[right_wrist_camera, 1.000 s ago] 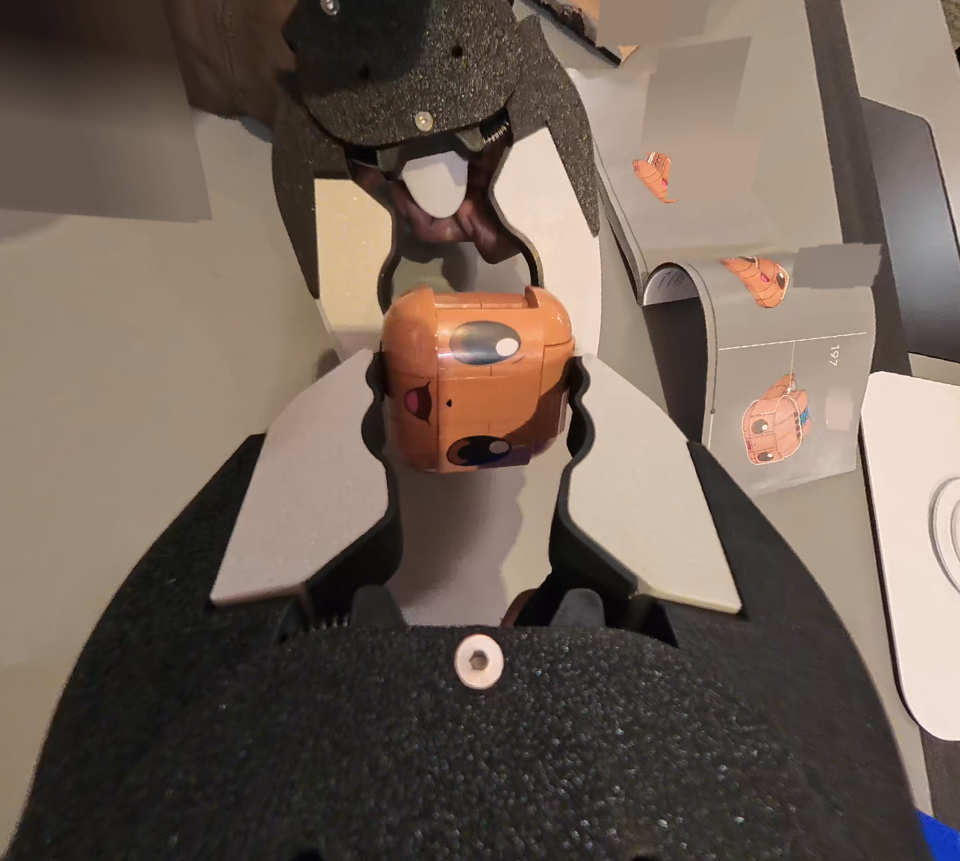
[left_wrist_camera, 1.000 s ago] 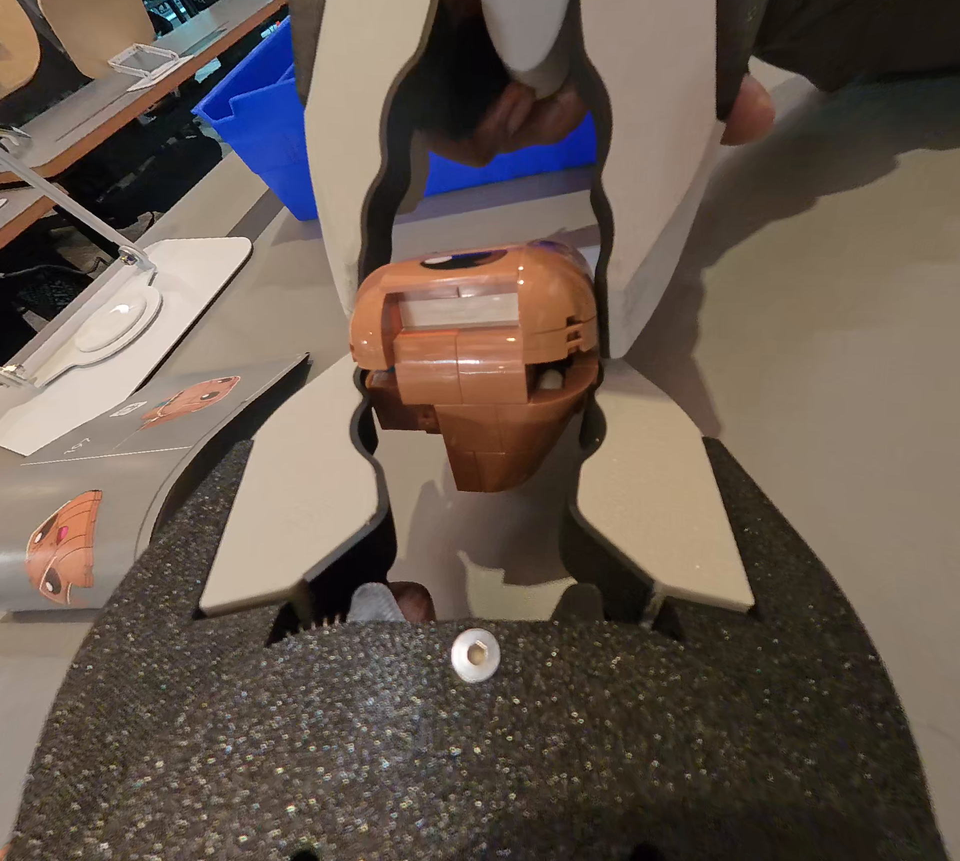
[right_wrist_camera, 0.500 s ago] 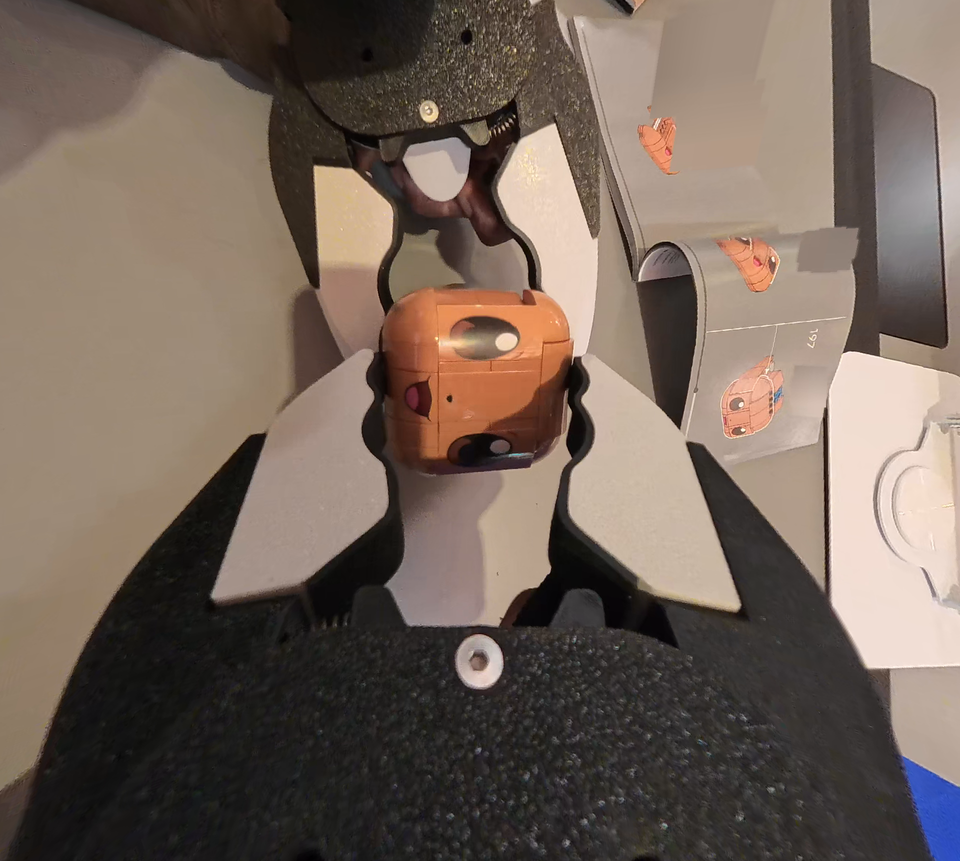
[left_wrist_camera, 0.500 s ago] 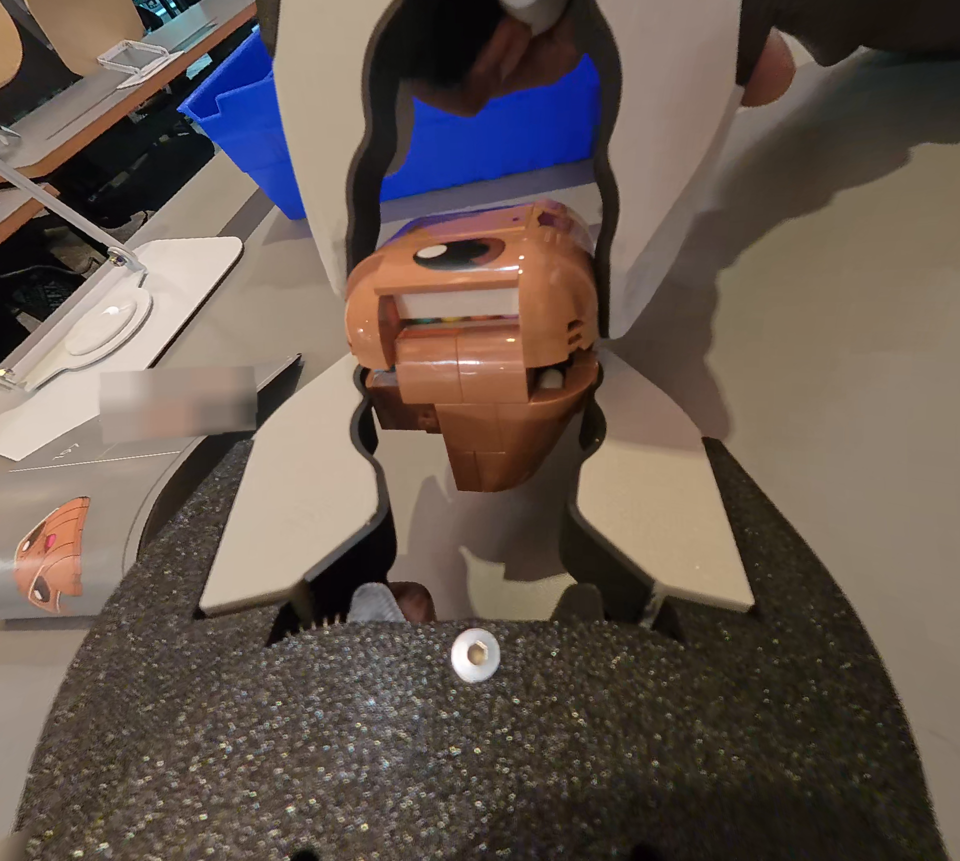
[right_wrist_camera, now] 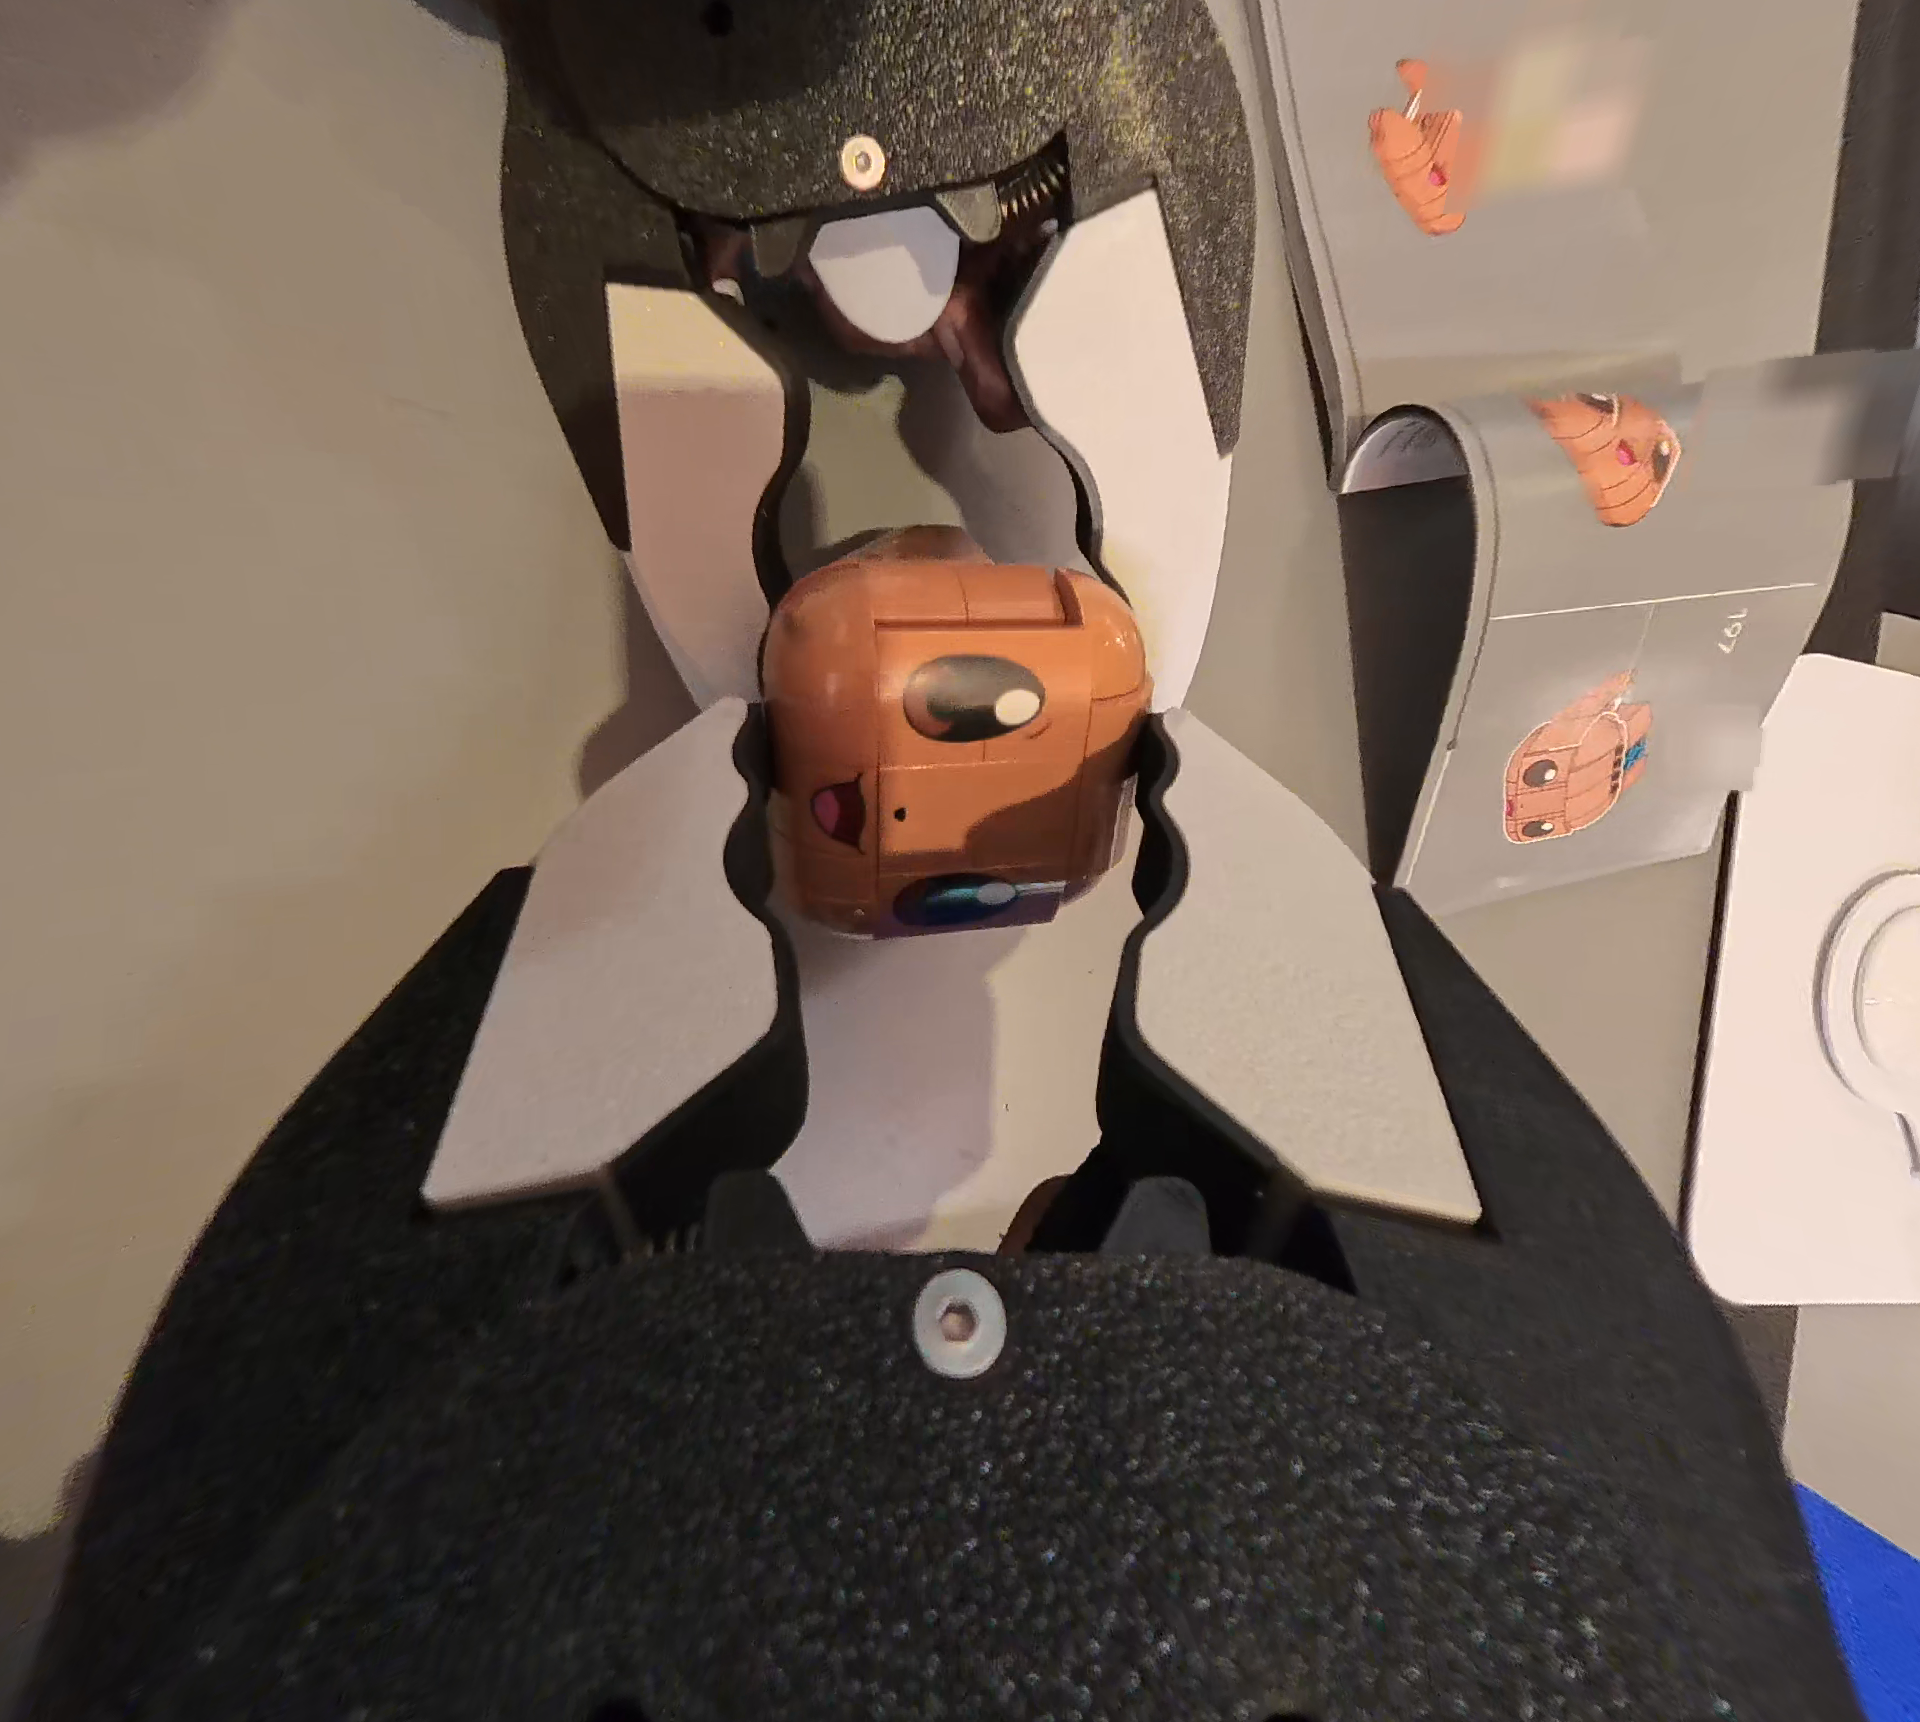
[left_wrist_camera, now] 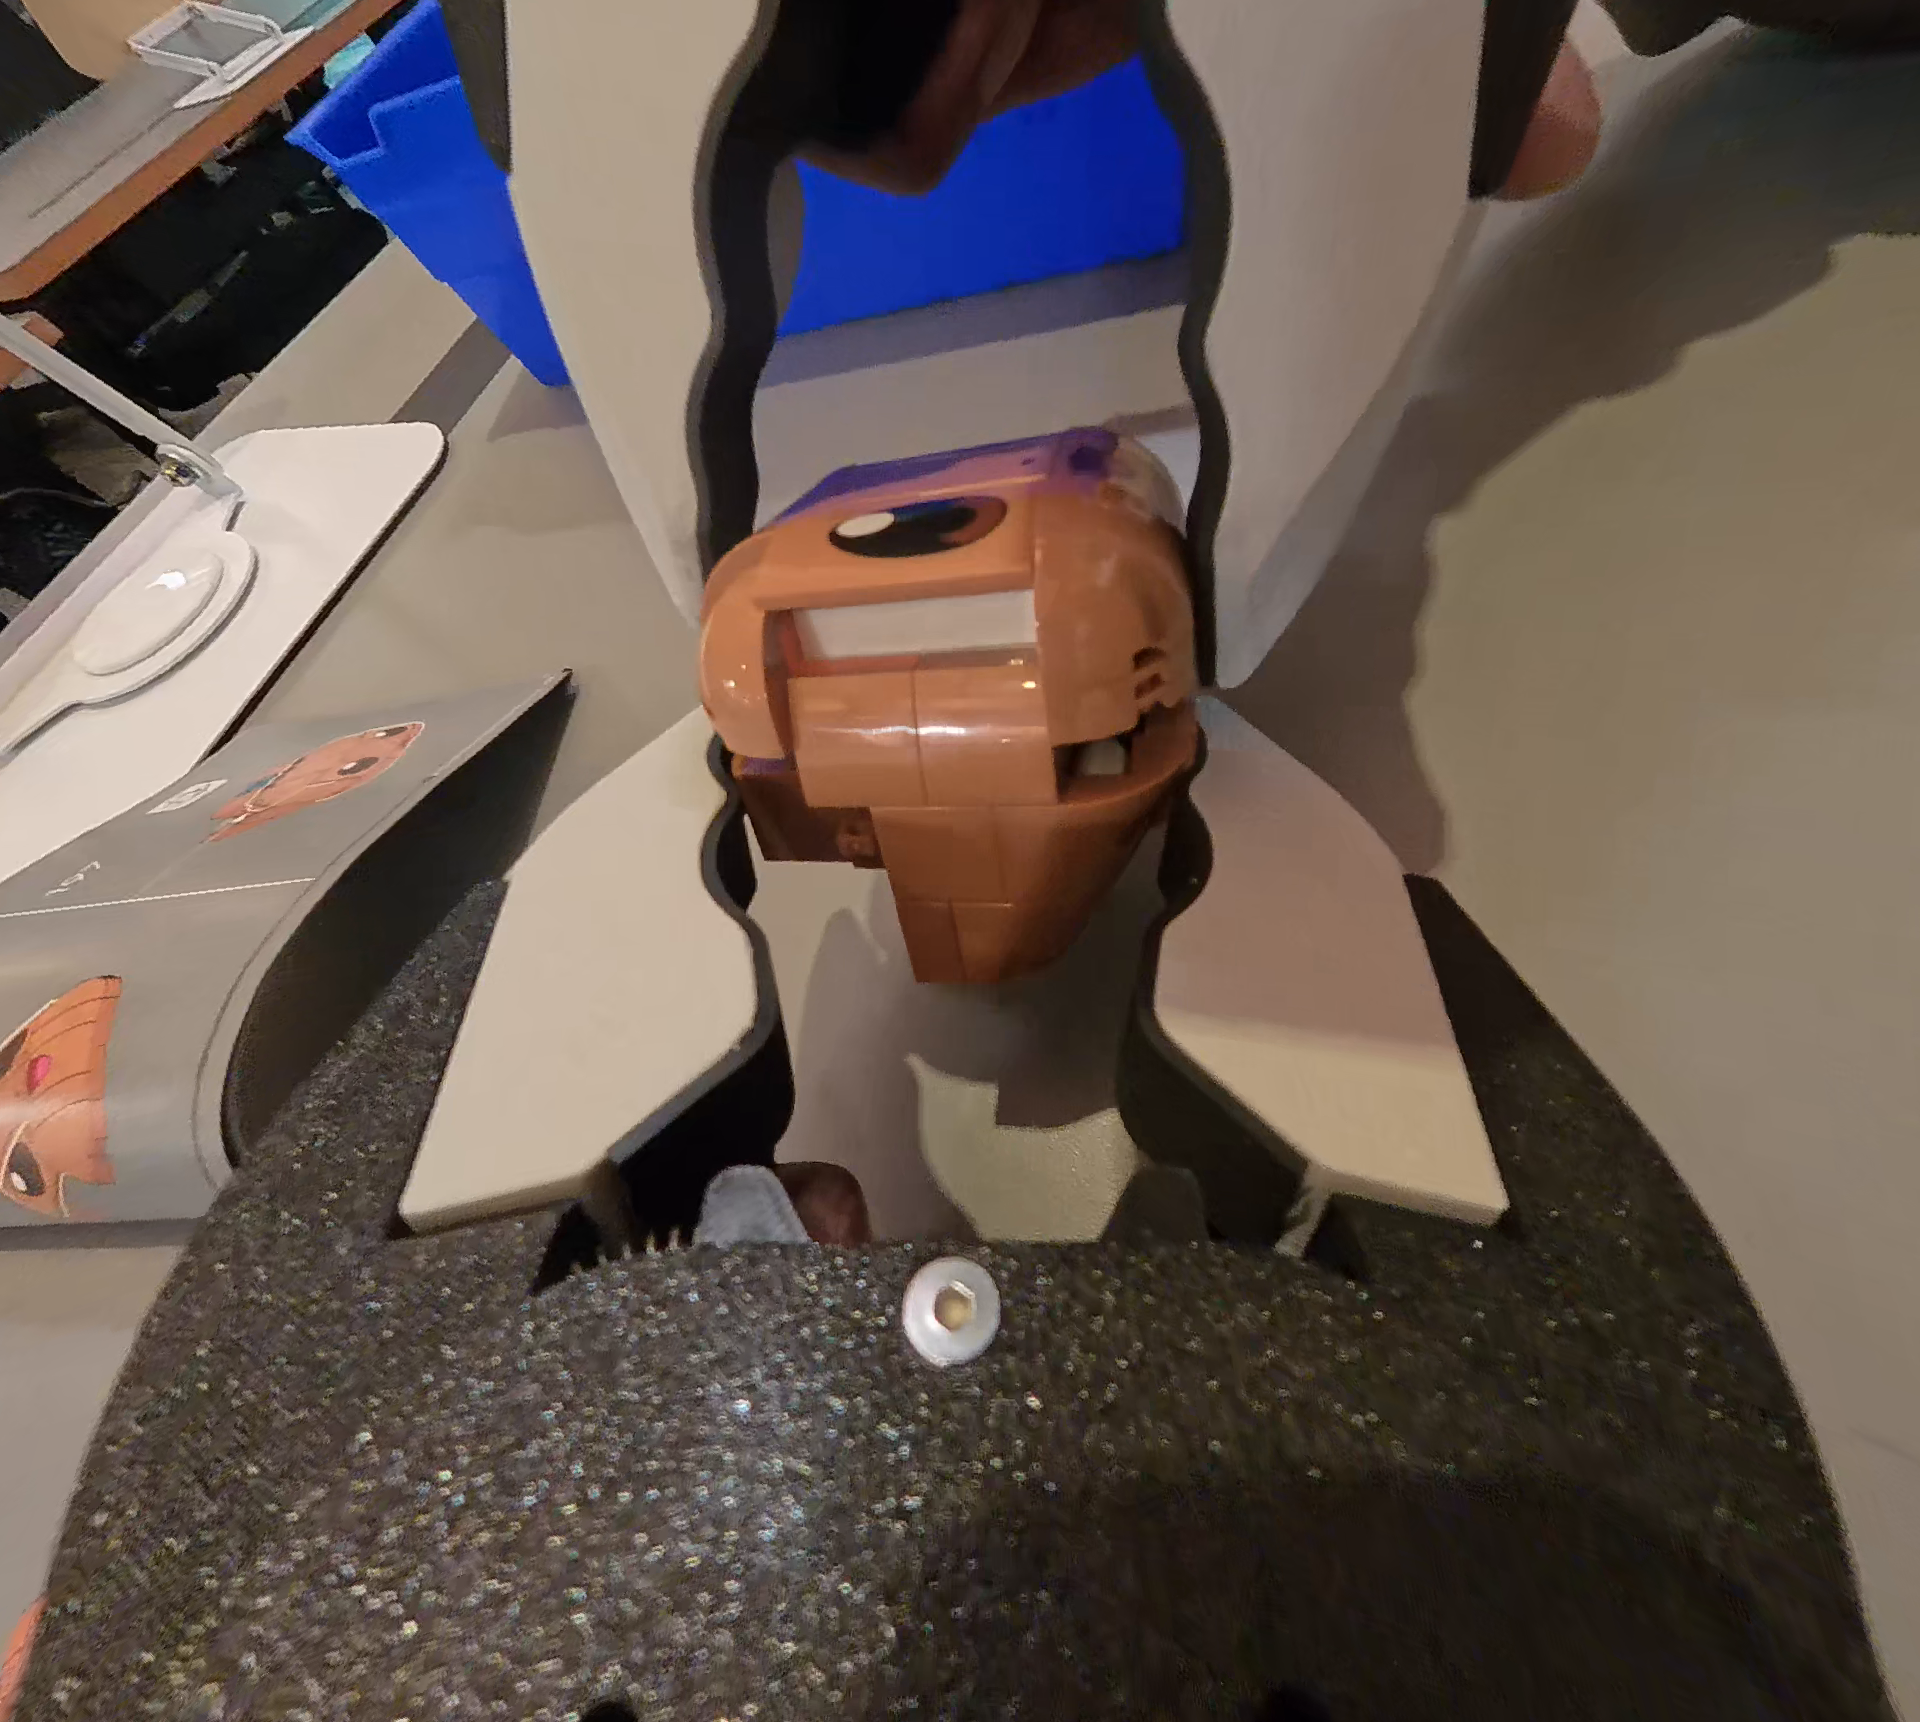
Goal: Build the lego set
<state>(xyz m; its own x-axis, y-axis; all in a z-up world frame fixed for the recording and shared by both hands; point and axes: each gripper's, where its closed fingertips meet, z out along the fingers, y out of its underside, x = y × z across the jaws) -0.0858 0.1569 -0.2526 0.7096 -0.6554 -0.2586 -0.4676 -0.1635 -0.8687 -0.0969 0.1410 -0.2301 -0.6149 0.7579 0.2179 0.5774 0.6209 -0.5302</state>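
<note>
A brown lego model (left_wrist_camera: pixel 935 685) with printed eyes and a pink mouth (right_wrist_camera: pixel 935 768) is held above the grey table between both grippers, which face each other. My left gripper (left_wrist_camera: pixel 956 737) is shut on the model's lower brown part. My right gripper (right_wrist_camera: pixel 951 727) is shut on the sides of its face block. In the left wrist view the right gripper's fingers (left_wrist_camera: pixel 1340 270) come down from the top onto the model. In the right wrist view the left gripper's fingers (right_wrist_camera: pixel 686 477) do the same. A purple piece (left_wrist_camera: pixel 935 467) shows at the model's far edge.
An open instruction booklet (left_wrist_camera: pixel 208 841) lies to the left and also shows in the right wrist view (right_wrist_camera: pixel 1621 685). A white stand base (left_wrist_camera: pixel 156 592) lies beyond it. A blue bin (left_wrist_camera: pixel 997 218) stands behind. Grey table (left_wrist_camera: pixel 1662 737) stretches to the right. Both grippers' tips are close together, under 4 cm apart.
Both grippers keep their hold. The model has tipped a little, so more of an eye shows in the left wrist view. The opposite gripper now sits closer in each view.
</note>
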